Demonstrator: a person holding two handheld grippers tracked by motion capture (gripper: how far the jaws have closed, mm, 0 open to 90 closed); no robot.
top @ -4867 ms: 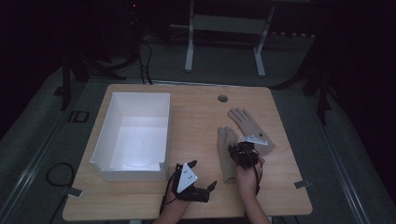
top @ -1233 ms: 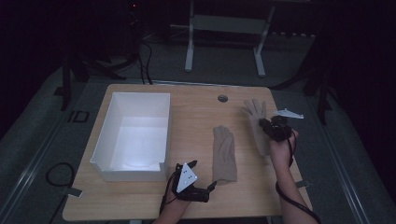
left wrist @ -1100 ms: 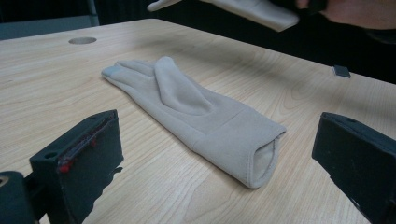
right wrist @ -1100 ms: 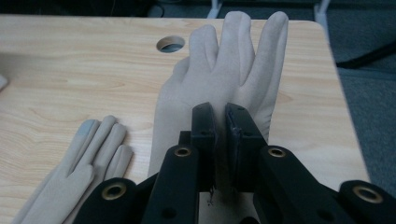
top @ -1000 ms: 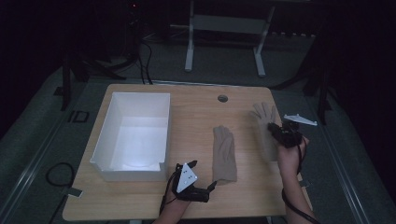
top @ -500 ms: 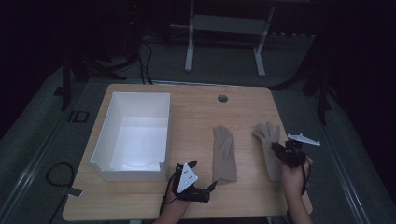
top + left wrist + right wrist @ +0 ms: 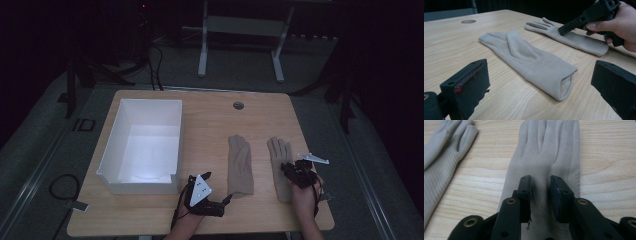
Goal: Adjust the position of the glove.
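Two beige gloves lie flat side by side on the wooden table. The left glove [image 7: 240,167] [image 7: 529,60] [image 7: 441,157] rests in front of my left gripper [image 7: 226,200] [image 7: 539,70], which stands open and wide, touching nothing. The right glove [image 7: 278,150] [image 7: 574,40] [image 7: 549,150] lies under my right gripper [image 7: 289,170] [image 7: 564,28] [image 7: 540,182]. Its jaws have just been opening; they now stand a little apart over the glove's palm. The cloth lies flat below them, not pinched.
A white open box [image 7: 112,145] stands on the table's left half. A round cable hole [image 7: 238,105] sits near the far edge. The table's right edge is close to my right hand. Dark floor and a metal stand lie beyond.
My right hand brought the second glove from the far right down toward the front and laid it beside the first. Its jaws went from shut to slightly apart. The left gripper stayed put.
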